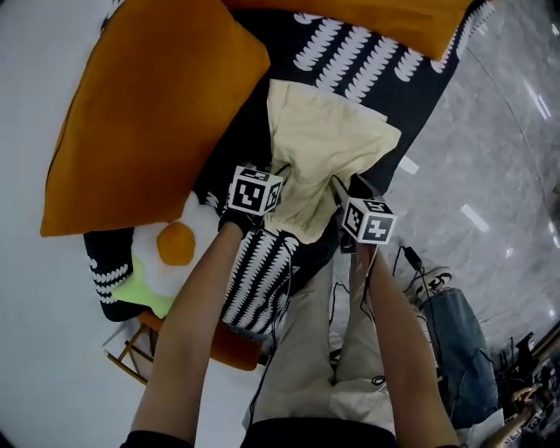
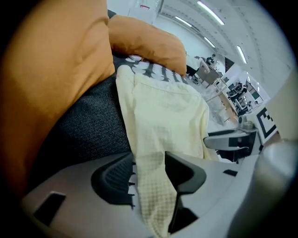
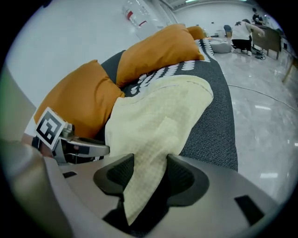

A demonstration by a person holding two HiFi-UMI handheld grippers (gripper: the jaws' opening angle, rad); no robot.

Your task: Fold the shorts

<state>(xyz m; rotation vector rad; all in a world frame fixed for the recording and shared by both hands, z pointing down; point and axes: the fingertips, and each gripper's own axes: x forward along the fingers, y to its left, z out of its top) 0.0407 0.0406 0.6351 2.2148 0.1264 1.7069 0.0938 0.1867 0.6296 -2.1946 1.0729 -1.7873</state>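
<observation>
Pale yellow shorts (image 1: 324, 144) lie on a dark grey seat (image 1: 420, 87), folded into a narrow heap. Their near end runs up between the jaws of both grippers. My left gripper (image 1: 280, 175) holds its jaws apart around a strip of the waffle-weave cloth (image 2: 151, 186); the strip hangs loosely in the gap (image 2: 149, 169). My right gripper (image 1: 338, 191) also stands parted around the other corner of the cloth (image 3: 139, 181), with a dark gap beside the right pad (image 3: 184, 174). The two grippers are close together, side by side.
Two big orange cushions (image 1: 149, 105) (image 1: 394, 22) flank the shorts. A black-and-white patterned cover (image 1: 359, 52) drapes the seat. A fried-egg pillow (image 1: 175, 249) lies at the left. The shiny floor (image 1: 507, 175) and cables (image 1: 411, 258) are at the right.
</observation>
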